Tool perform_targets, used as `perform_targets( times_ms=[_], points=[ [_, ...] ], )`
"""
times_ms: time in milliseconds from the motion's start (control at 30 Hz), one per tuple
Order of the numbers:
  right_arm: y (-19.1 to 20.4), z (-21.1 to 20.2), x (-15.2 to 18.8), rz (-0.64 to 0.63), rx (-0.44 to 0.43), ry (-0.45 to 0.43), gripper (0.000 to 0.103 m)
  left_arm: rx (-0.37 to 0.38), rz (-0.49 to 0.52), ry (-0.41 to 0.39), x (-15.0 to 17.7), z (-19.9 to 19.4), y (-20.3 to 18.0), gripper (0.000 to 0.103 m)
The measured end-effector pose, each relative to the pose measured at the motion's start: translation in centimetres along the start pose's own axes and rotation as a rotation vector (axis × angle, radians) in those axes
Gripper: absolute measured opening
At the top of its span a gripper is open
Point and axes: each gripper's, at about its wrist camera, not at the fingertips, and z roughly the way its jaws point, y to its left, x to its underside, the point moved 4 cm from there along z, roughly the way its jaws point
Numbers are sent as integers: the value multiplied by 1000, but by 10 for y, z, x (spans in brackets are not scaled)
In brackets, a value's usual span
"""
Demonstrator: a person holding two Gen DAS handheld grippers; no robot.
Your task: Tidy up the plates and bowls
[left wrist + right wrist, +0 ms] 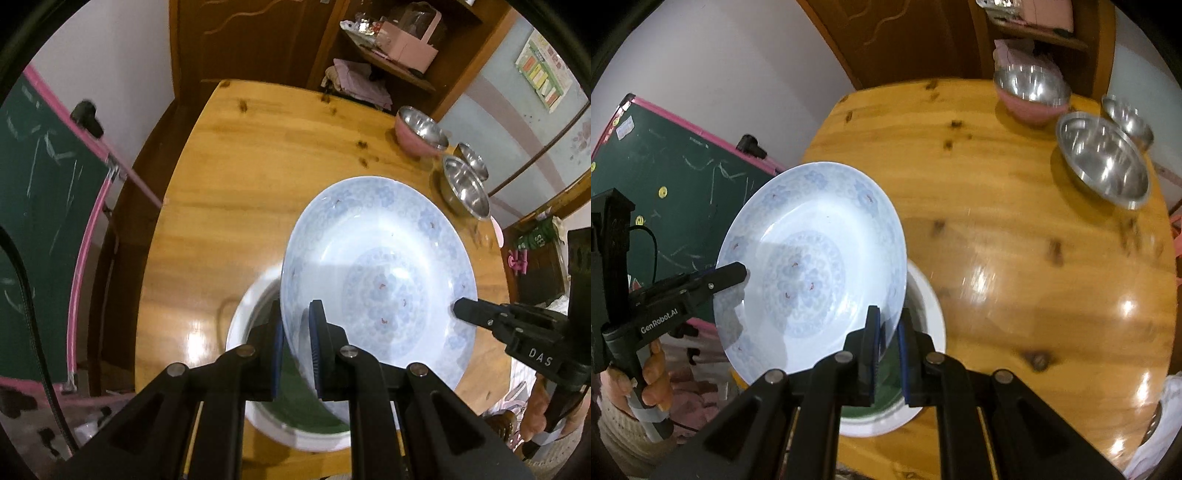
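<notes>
Both grippers, left (297, 347) and right (889, 345), are clenching opposite rims of a tilted blue-patterned plate (376, 280). It is hanging directly above the white green-centred dish (295, 424) on the bench (258, 166).

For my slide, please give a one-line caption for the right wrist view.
Both grippers hold a blue-patterned plate by its rim above a white dish on the wooden table.

- The patterned plate (376, 273) hangs tilted above the table (236, 177), over a plate (240, 325) lying there.
- Three bowls (1102, 158) sit near the table's far right edge, close together.
</notes>
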Motion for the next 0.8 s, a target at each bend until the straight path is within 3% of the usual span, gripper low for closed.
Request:
perform_targets(
  times_ms=[367, 800],
  points=[
    [2, 42, 63, -14, 27, 71, 8, -12, -39, 64, 68, 44, 21, 10],
    [-6, 56, 68, 19, 49, 81, 9, 1, -35, 64, 77, 62, 25, 10]
  ],
)
